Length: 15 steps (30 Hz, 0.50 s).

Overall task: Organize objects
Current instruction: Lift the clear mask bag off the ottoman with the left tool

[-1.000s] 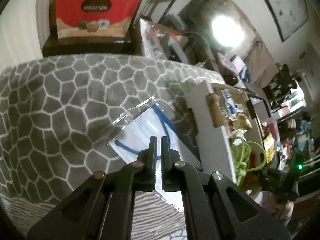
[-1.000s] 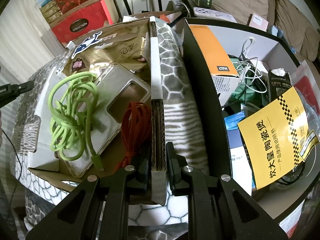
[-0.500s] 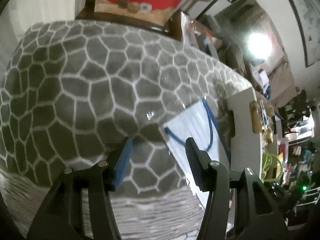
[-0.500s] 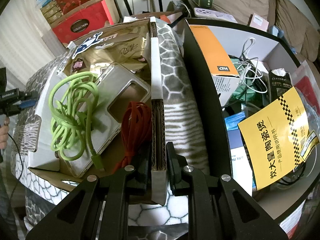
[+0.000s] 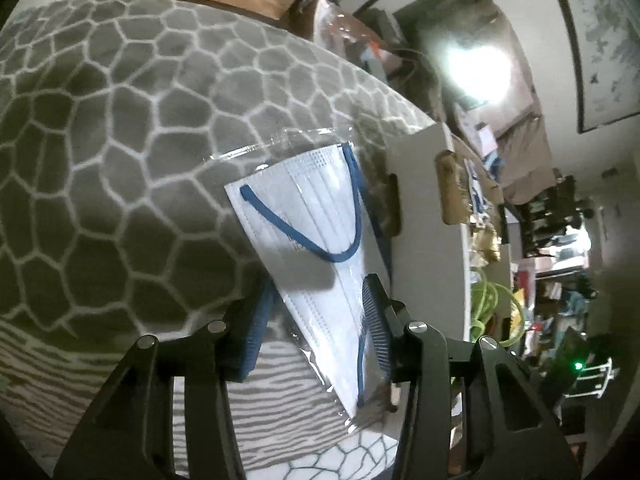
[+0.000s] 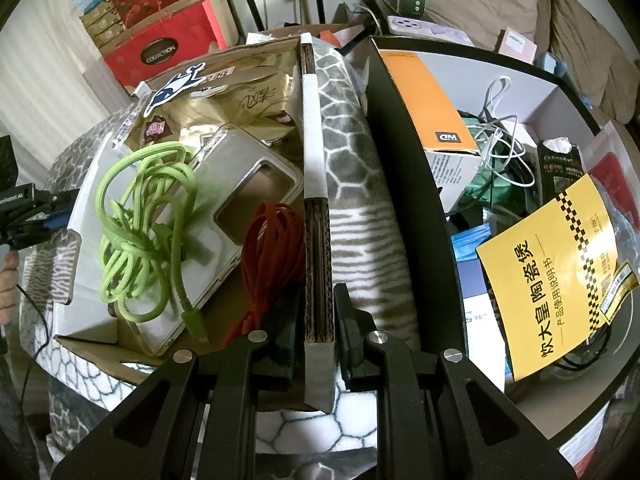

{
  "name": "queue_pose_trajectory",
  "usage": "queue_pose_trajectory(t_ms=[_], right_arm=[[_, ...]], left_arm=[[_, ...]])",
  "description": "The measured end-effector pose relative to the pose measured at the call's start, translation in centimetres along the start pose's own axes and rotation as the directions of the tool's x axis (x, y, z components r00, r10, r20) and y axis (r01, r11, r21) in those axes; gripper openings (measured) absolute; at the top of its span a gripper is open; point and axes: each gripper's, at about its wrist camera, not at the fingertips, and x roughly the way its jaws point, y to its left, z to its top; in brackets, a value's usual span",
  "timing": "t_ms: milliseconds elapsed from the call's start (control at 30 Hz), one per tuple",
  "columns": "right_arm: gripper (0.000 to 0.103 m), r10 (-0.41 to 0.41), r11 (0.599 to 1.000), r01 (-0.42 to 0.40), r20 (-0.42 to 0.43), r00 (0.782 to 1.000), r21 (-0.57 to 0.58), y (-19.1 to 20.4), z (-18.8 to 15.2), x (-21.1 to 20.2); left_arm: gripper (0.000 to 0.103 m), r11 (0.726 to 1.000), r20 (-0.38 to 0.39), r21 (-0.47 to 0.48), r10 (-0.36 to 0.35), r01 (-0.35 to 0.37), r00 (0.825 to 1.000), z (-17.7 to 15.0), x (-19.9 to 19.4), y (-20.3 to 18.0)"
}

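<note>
A white face mask with blue ear loops [image 5: 316, 236] lies in a clear plastic sleeve on the grey patterned blanket [image 5: 120, 140], against the white wall of a cardboard box [image 5: 424, 208]. My left gripper [image 5: 316, 312] is open, its two fingers on either side of the mask's near end. My right gripper [image 6: 316, 316] is shut on the box's right cardboard wall [image 6: 314, 184]. Inside the box lie a green cable [image 6: 140, 224], a red cable [image 6: 272, 248], a clear phone case [image 6: 236, 200] and gold packets [image 6: 224, 96]. The left gripper shows at the right wrist view's left edge [image 6: 44, 216].
A black bin [image 6: 404, 152] to the right of the box holds an orange box [image 6: 432, 108], white cables, a yellow leaflet [image 6: 556, 276] and packets. Red gift boxes [image 6: 160, 44] stand behind the blanket. Cluttered furniture and a bright lamp [image 5: 476, 68] lie beyond.
My left gripper has opened, backed off to the left, then come in so its fingers straddle the mask's near end. My right gripper has stayed shut on the box wall.
</note>
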Motion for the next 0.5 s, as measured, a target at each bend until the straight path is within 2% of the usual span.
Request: queue_pose_trajectory(t_ms=[33,67,200,433,500], right_arm=[[0.017,0.001,1.000,-0.001,0.000,1.000,0.001,-0.1,0.0,0.0],[0.017,0.001,1.000,-0.001,0.000,1.000,0.000,-0.1,-0.1,0.0],[0.017,0.003,1.000,-0.003,0.001,1.000,0.002,-0.2,-0.1,0.0],[0.017,0.004,1.000,-0.004,0.001,1.000,0.003,-0.2,-0.1,0.0],[0.017,0.006,1.000,-0.006,0.004,1.000,0.000,-0.1,-0.1,0.0]], left_arm=[[0.032,1.000,0.004,0.005,0.005,-0.005,1.000,0.1,0.2,-0.3],[0.022,1.000,0.006,0.013,0.011,-0.011,1.000,0.0,0.3,-0.4],[0.010,1.000,0.019,0.028,0.009,-0.010,1.000,-0.2,0.6,-1.0],[0.006,0.995,0.056,0.095,-0.008,0.003,0.998,-0.4,-2.1,-3.9],[0.006,0.991,0.069,0.134,0.018,-0.027,0.997,-0.5,-3.2,-5.1]])
